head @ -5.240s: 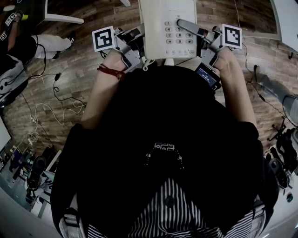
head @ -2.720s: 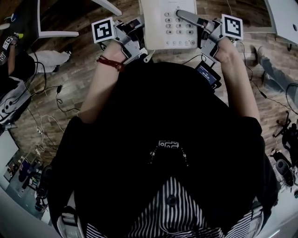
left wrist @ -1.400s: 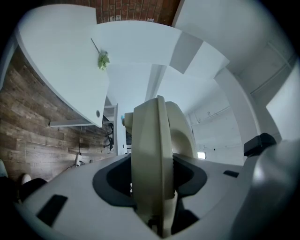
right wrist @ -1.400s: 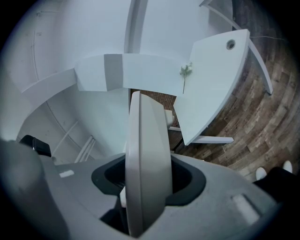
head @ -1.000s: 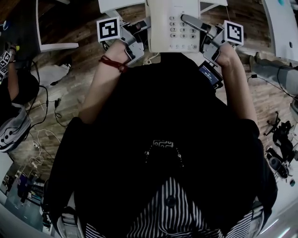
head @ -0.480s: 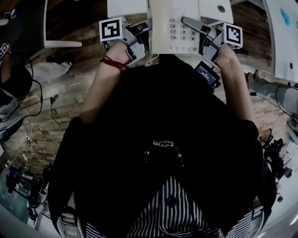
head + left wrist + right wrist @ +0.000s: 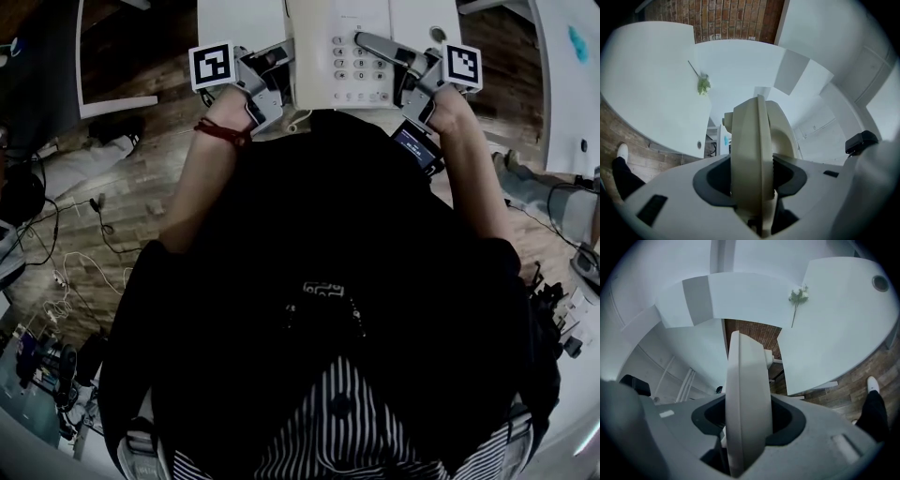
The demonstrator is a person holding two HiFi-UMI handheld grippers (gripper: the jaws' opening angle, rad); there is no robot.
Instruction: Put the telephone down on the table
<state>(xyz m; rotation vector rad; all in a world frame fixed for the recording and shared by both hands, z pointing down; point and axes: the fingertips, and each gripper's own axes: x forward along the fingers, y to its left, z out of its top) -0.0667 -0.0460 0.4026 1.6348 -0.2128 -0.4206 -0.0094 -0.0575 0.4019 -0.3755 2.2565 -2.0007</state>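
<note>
Moved over the table [image 7: 239, 19], telephone [image 7: 342, 52] sits clamped edgewise in left tongs [image 7: 277, 61] and right tongs [image 7: 375, 49].

The table [image 7: 651, 93] ahead offers wide open surface. One green sprig [image 7: 703, 85] lies on it, well apart from the near edge.

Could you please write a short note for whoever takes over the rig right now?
Left gripper: jaws shut on the telephone, at its left side.
Right gripper: jaws shut on its right side.
Things: the telephone is carried between both grippers, keypad up, at the near edge of the white table. A green sprig lies farther out on the table.
Done: the telephone is gripped and at the table.
Left: lower it flat onto the table, then open both jaws.
</note>
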